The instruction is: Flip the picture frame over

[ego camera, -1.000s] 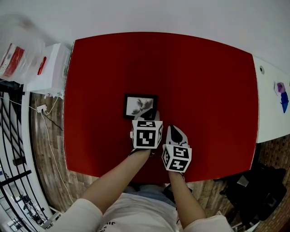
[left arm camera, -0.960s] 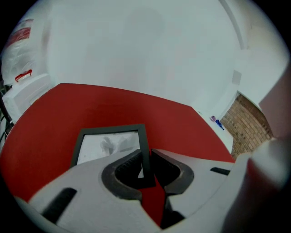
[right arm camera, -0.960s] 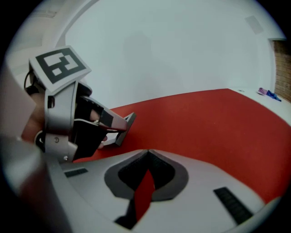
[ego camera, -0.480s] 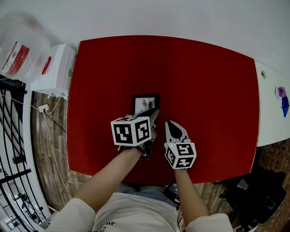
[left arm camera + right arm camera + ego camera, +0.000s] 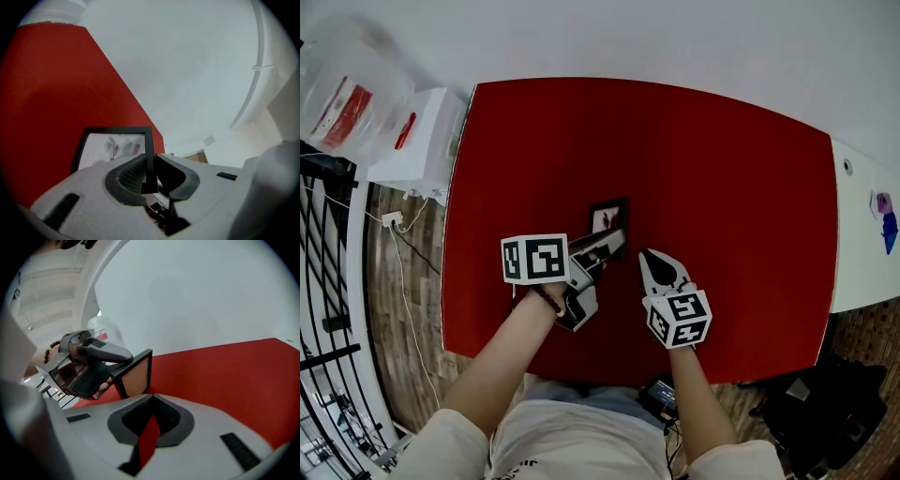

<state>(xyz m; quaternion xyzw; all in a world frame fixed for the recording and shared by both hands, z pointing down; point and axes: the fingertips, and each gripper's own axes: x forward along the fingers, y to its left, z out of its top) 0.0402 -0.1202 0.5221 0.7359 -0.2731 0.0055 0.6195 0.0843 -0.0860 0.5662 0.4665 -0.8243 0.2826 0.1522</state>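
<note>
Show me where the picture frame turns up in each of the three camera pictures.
Head view: picture frame, mid-table, gripped by the left gripper.
Left gripper view: lower left of centre, its edge pinched between the jaws.
Right gripper view: left of centre, brown back showing.
Shared landmark: the red table, around the frame in all three.

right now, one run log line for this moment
step: mid-flip | left gripper: shut on picture frame edge | picture frame: tilted up over red table | right gripper: shut, empty
</note>
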